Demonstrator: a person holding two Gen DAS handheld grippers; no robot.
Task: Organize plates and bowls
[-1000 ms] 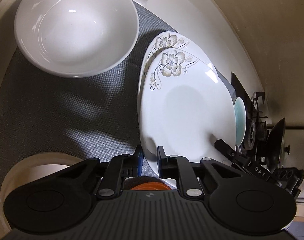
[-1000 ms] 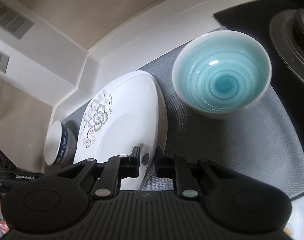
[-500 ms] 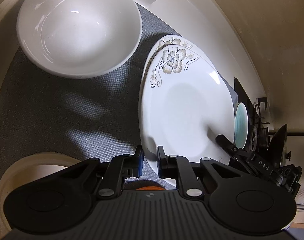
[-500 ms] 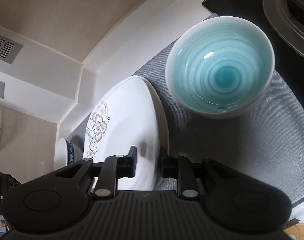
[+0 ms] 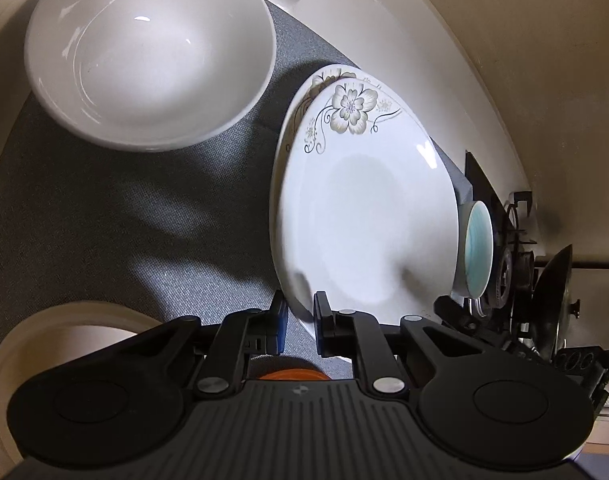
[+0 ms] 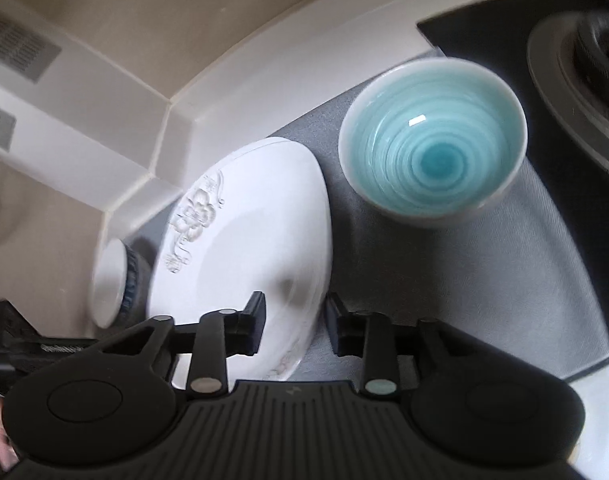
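Note:
A white flowered plate (image 5: 364,204) lies on top of a second flowered plate (image 5: 324,76) on the grey mat (image 5: 104,208). My left gripper (image 5: 300,312) is shut on the top plate's near rim. In the right wrist view the same plate (image 6: 240,248) lies between the jaws of my right gripper (image 6: 294,316), which stand apart around its rim. A large white bowl (image 5: 148,52) sits at the far left. A teal bowl (image 6: 432,152) sits right of the plates and shows edge-on in the left wrist view (image 5: 476,248).
A cream bowl (image 5: 44,344) sits at the near left. A small blue-patterned cup (image 6: 112,280) stands left of the plates. A gas stove burner (image 6: 584,64) and a dark pan lid (image 5: 552,300) lie to the right. The wall ledge (image 6: 232,80) runs behind the mat.
My right gripper's jaws have opened wider around the plate rim. The top plate has settled further over the lower one. The right view is blurred with motion.

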